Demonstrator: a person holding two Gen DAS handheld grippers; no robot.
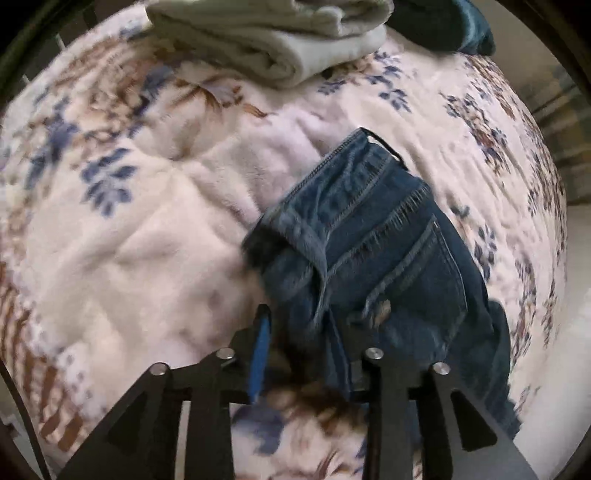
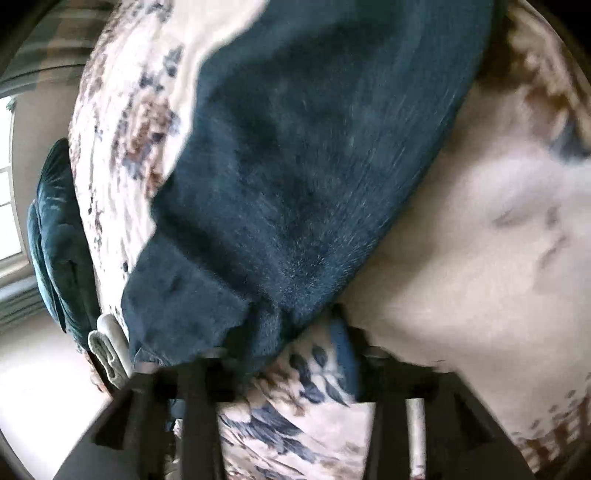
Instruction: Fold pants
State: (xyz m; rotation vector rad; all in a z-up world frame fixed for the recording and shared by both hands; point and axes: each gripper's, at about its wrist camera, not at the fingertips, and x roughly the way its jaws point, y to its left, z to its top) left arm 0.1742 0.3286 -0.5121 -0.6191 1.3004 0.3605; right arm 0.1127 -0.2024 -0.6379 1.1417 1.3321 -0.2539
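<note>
A pair of dark blue denim pants (image 1: 373, 251) lay on a pale, fleecy bedspread printed with blue and brown flowers (image 1: 140, 236), which covered a bed. In the left wrist view the pants showed their waistband end, with a back pocket, rows of lighter stitching and a belt loop all facing up, and the cloth looked bunched and doubled over itself rather than spread flat.

The left claw (image 1: 314, 350) pointed steeply down at the near edge of the pants. Its jaws stood narrowly apart. The blue pad of one finger (image 1: 260, 354) sat just beside the denim, over the bedspread; the other finger was partly behind a fold of the pants. Whether the pads pressed on the cloth could not be told.

Beyond the pants, toward the far side of the bedspread, lay a folded grey-white towel or garment (image 1: 273, 40), and next to it a dark teal velvety cushion (image 1: 454, 26).

The right wrist view was blurred. A broad stretch of the pants (image 2: 303, 155) filled its middle, lying on the bedspread (image 2: 480, 258). The right claw (image 2: 303, 350) stood at the near hem of that cloth with its jaws moderately apart; the denim edge draped over one finger, and a blue-padded finger (image 2: 347, 354) lay on the bedspread.
</note>
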